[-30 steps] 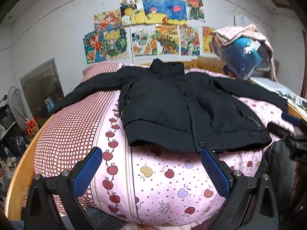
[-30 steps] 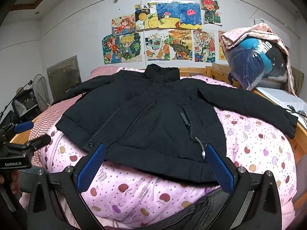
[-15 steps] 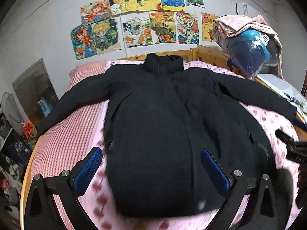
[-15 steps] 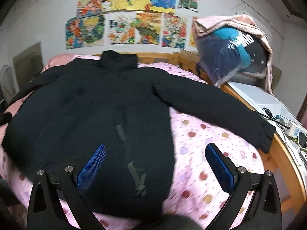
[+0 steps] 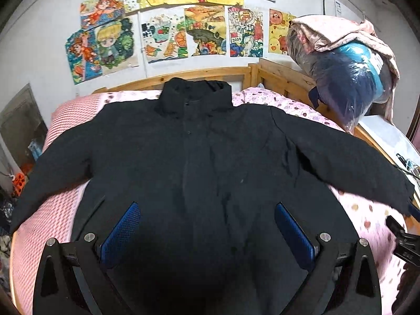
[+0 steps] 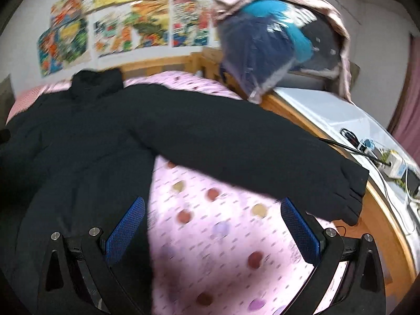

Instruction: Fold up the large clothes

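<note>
1. A large black padded jacket (image 5: 199, 162) lies flat, front up, on a bed covered with a pink fruit-print sheet (image 6: 223, 236). Its collar points toward the wooden headboard (image 5: 210, 74), and both sleeves are spread out to the sides.
2. The left gripper (image 5: 207, 232), black-framed with blue textured pads (image 5: 119, 232), is over the lower body of the jacket. Its jaws stand wide apart with nothing between them. Contact with the fabric cannot be determined.
3. The right gripper (image 6: 214, 232) is over the pink sheet, in the angle between the jacket's body and its outstretched right-hand sleeve (image 6: 262, 152). Its jaws are likewise spread wide and hold nothing. One blue pad sits against the edge of the jacket's body in the view; the other sits just below the sleeve cuff (image 6: 349, 197).
4. That cuff reaches the wooden side rail (image 6: 378, 223) of the bed.
5. In the left wrist view, the front of the right gripper appears at the right edge, near the cuff.
6. A pink checked cover (image 5: 47, 231) lies under the jacket's other sleeve.
7. Colourful cartoon drawings (image 5: 162, 23) are fixed to the grey wall above the headboard.
8. A clear plastic bag of blue and dark bedding (image 5: 346, 78), with a pink cloth draped over it, stands beside the headboard.
9. A white surface (image 6: 328, 110) beside the bed carries cables and small devices.
10. The right wrist view is blurred.
</note>
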{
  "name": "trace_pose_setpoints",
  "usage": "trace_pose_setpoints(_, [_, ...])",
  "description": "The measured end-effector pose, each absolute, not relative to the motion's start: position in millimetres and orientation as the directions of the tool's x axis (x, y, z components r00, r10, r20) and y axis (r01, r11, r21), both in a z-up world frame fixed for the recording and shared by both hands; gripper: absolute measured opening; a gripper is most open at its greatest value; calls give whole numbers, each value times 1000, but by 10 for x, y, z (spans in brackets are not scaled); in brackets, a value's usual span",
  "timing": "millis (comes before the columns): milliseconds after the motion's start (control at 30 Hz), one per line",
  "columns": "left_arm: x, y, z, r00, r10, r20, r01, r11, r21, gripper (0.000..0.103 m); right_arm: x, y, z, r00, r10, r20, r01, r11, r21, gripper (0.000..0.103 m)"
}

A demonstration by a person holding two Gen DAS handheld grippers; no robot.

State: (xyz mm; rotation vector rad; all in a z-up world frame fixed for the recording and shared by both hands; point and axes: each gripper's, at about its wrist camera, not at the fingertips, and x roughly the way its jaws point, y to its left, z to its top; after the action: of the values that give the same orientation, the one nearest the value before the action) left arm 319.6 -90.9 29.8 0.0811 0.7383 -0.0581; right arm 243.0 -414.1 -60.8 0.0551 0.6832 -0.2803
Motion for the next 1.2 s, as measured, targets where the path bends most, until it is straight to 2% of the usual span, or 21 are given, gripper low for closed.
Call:
trace_pose_setpoints(200, [3873, -1280, 59, 715, -68, -696, 133, 990, 40, 103, 2431, -4685, -815, 739, -224, -635, 400, 905, 145, 102])
trace_pose_setpoints(300, [4242, -1506, -85, 699, -113, -706, 175, 985, 16, 103, 2362, -5074, -1014, 760, -186, -623, 492, 790, 364, 102])
trace_pose_setpoints(500, [4717, -1879, -312, 672, -215, -709, 244, 968, -62, 103, 2309, -5484, -1374, 797, -219, -563, 576, 560, 596, 102])
trace_pose_setpoints(667, [5032, -2150, -569, 623, -226, -749, 250, 965, -83, 103, 2458, -5488, -1487, 813, -253, -524, 575, 485, 659, 102])
trace_pose_setpoints(733, [5102, -2244, -694, 601, -215, -770, 258, 964, -68, 103, 2514, -5487, -1483, 813, -273, -514, 579, 469, 667, 95])
trace_pose_setpoints(767, [5132, -2285, -749, 591, -200, -781, 257, 965, -52, 103, 2550, -5496, -1488, 810, -289, -511, 586, 455, 671, 85])
trace_pose_setpoints(800, [5174, -2335, -846, 567, -180, -804, 258, 966, -34, 103, 2590, -5511, -1500, 802, -305, -513, 597, 437, 673, 67])
trace_pose_setpoints(867, [5259, -2398, -1054, 503, -143, -853, 254, 967, -12, 103, 2621, -5539, -1518, 776, -321, -543, 631, 404, 663, 48])
trace_pose_setpoints(933, [5292, -2423, -1156, 480, -123, -869, 257, 966, 5, 103, 2615, -5617, -1543, 782, -314, -538, 623, 384, 682, 37])
trace_pose_setpoints(967, [5291, -2425, -1183, 478, -124, -870, 260, 966, 5, 103, 2640, -5640, -1531, 785, -316, -533, 619, 384, 685, 24])
trace_pose_setpoints(1000, [5280, -2410, -1175, 480, -134, -867, 259, 966, -5, 103, 2679, -5659, -1491, 791, -317, -524, 612, 398, 683, 17])
trace_pose_setpoints(1100, [5241, -2311, -1086, 478, -183, -859, 258, 964, -61, 103, 2671, -5622, -1305, 807, -338, -485, 591, 475, 652, 10])
trace_pose_setpoints(1200, [5184, -2140, -939, 472, -230, -851, 246, 961, -124, 103, 2753, -5484, -931, 834, -379, -402, 551, 611, 568, 9])
